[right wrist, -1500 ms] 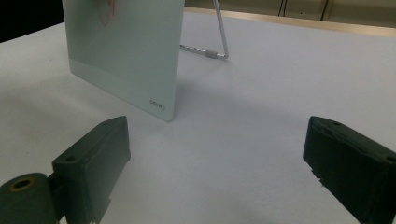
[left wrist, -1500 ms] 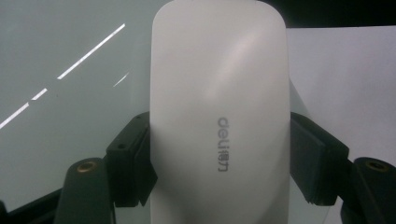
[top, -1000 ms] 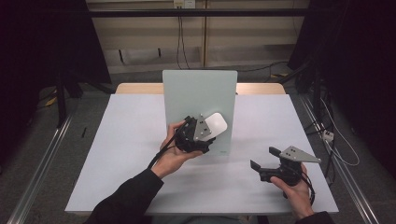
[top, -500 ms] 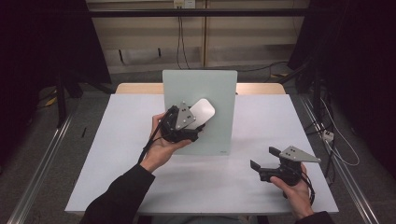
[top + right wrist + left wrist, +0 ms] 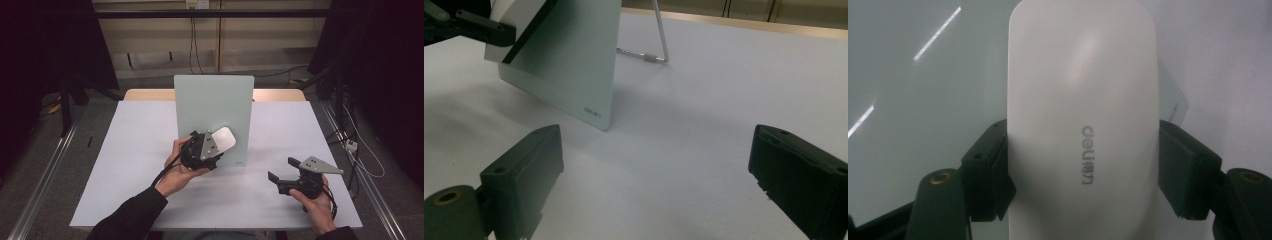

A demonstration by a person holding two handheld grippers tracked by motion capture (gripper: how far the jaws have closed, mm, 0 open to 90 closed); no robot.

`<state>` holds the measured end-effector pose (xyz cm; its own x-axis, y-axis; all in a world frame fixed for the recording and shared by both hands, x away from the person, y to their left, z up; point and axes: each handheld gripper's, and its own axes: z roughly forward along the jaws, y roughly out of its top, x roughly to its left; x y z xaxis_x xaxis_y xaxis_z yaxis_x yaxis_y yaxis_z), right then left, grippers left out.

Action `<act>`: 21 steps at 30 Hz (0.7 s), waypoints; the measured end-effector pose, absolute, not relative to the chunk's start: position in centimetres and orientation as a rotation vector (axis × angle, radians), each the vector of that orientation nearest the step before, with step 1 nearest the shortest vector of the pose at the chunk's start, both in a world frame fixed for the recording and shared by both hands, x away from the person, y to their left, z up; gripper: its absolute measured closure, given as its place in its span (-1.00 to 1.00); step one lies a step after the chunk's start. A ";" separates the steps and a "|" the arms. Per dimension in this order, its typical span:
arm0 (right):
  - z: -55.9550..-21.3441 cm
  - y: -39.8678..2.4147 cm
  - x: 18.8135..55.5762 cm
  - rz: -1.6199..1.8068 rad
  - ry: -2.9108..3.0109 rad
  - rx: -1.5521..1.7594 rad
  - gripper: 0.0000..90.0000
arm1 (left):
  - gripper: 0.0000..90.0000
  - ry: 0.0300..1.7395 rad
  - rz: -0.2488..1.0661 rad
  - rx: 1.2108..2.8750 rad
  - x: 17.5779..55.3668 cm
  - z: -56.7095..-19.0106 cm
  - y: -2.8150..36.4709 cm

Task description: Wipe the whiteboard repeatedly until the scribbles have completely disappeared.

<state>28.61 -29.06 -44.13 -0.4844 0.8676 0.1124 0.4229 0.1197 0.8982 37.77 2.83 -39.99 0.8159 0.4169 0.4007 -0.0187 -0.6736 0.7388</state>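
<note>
Clamped in the left claw [image 5: 216,150] is a white Deli whiteboard eraser [image 5: 1082,115], one black pad pressing each long side about halfway along its body. Its near end is cut off by the lower edge of the left gripper view, and its underside cannot be seen, so whether it touches the board is not clear. Just beyond the claw stands a pale green glass whiteboard [image 5: 212,107], tilted back on a wire stand [image 5: 659,37]; in the high view the eraser overlaps its lower right area. From the right gripper view, the board's top is cut off and a dark band along its edge is hard to make out. Well apart from the left claw, the right claw [image 5: 280,170] sits low over the white table [image 5: 135,150] with jaws wide and nothing between them. Bare tabletop lies between the two claws and on past the board's lower corner.
</note>
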 end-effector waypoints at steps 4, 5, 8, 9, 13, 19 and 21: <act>-44.1 -29.1 28.6 1.334 1.962 1.242 -0.84 | -0.31 0.292 0.696 2.211 38.0 -39.6 3.0; -44.1 -29.1 28.6 1.334 1.962 1.243 -0.84 | -0.31 0.299 0.702 2.210 38.1 -39.3 3.1; -44.1 -29.2 28.6 1.338 1.957 1.246 -0.84 | -0.31 0.329 0.726 2.168 38.7 -37.9 4.0; -44.1 -29.2 28.6 1.338 1.955 1.247 -0.84 | -0.31 0.341 0.738 2.153 39.0 -37.2 4.4; -44.1 -29.1 28.6 1.337 1.955 1.247 -0.84 | -0.31 0.368 0.788 2.121 39.9 -35.4 5.6; -44.1 -29.1 28.6 1.336 1.958 1.242 -0.84 | -0.31 0.329 0.800 2.160 39.3 -36.6 5.4; -44.1 -29.1 28.6 1.335 1.959 1.241 -0.84 | -0.31 0.309 0.785 2.183 38.8 -37.9 5.0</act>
